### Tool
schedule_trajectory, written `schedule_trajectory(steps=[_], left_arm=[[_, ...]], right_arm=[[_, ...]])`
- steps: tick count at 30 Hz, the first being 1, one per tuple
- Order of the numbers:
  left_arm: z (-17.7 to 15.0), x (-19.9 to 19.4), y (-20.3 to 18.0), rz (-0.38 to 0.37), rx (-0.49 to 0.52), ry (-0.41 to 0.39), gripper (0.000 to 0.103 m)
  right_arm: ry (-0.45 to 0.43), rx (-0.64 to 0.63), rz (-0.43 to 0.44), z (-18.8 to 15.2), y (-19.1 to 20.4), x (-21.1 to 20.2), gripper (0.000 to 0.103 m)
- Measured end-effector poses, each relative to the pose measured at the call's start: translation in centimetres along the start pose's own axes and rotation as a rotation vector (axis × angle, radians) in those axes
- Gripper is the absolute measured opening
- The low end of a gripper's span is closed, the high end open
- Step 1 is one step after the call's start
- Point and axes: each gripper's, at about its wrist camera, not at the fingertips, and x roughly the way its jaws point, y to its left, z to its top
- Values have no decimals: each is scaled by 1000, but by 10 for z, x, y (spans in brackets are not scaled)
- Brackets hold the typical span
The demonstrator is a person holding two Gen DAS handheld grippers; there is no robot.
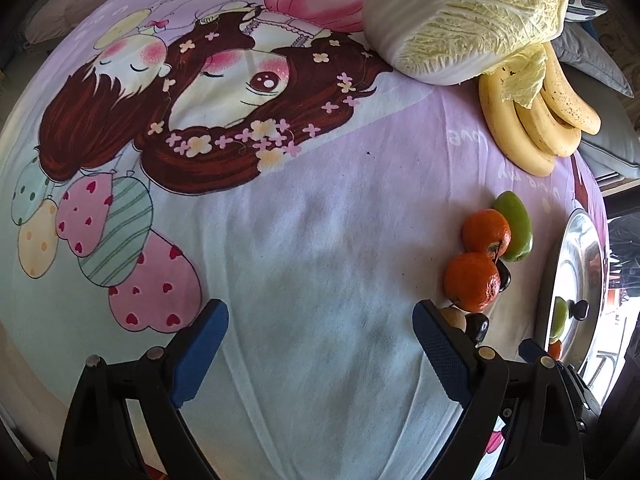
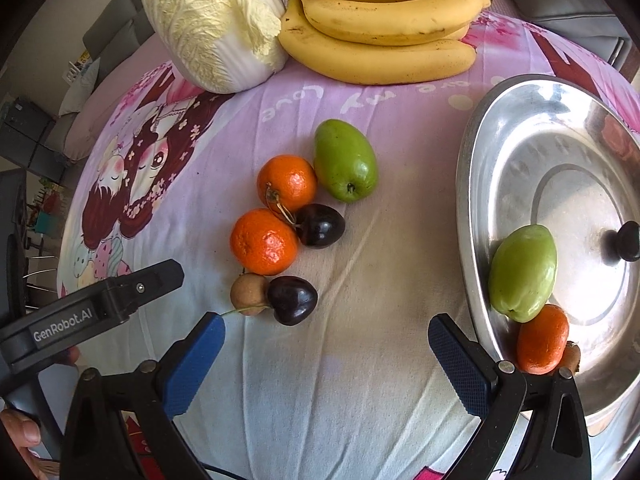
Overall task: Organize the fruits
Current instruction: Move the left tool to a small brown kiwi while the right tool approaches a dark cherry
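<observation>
On the cartoon-print cloth lie two oranges (image 2: 287, 182) (image 2: 264, 241), a green fruit (image 2: 345, 160), two dark cherries (image 2: 320, 226) (image 2: 292, 300) and a brown longan (image 2: 248, 294). My right gripper (image 2: 328, 360) hovers open just in front of this cluster, nothing between its blue pads. A steel plate (image 2: 520, 140) to the right holds another green fruit (image 2: 523, 274), an orange (image 2: 542, 338) and a dark cherry (image 2: 628, 241). My left gripper (image 1: 320, 344) stands open over bare cloth, left of the oranges (image 1: 472, 280) and the longan (image 1: 454, 318).
A bunch of bananas (image 2: 380, 28) and a napa cabbage (image 2: 212, 24) lie at the far side of the cloth. A black casing marked GenRobot.AI (image 2: 80, 320) and a person's thumb (image 2: 24, 432) show at the lower left. Grey cushions (image 1: 600, 68) sit beyond the bananas.
</observation>
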Motion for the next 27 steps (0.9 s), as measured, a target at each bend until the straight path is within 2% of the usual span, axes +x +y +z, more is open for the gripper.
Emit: schedule_trajectory(steps=[10, 13, 15, 20, 23, 25, 27], left_arm=[[-3, 11, -24, -92, 36, 12, 92], [-5, 11, -31, -124, 54, 15, 77], [-5, 11, -36, -145, 61, 24, 72], [-8, 16, -47, -205, 64, 54, 47], [-7, 20, -51, -245, 54, 66, 45], [-7, 25, -52, -295, 45, 84, 40], [-6, 28, -56, -306, 49, 92, 39]], right_arm=[[-40, 28, 34, 1, -11, -20, 103], [-50, 26, 33, 0, -11, -25, 103], [-54, 28, 35, 1, -11, -26, 103], [-50, 31, 38, 1, -11, -26, 103], [-48, 30, 37, 1, -12, -26, 103], [-49, 24, 30, 1, -11, -26, 103], [-48, 19, 30, 0, -10, -26, 103]])
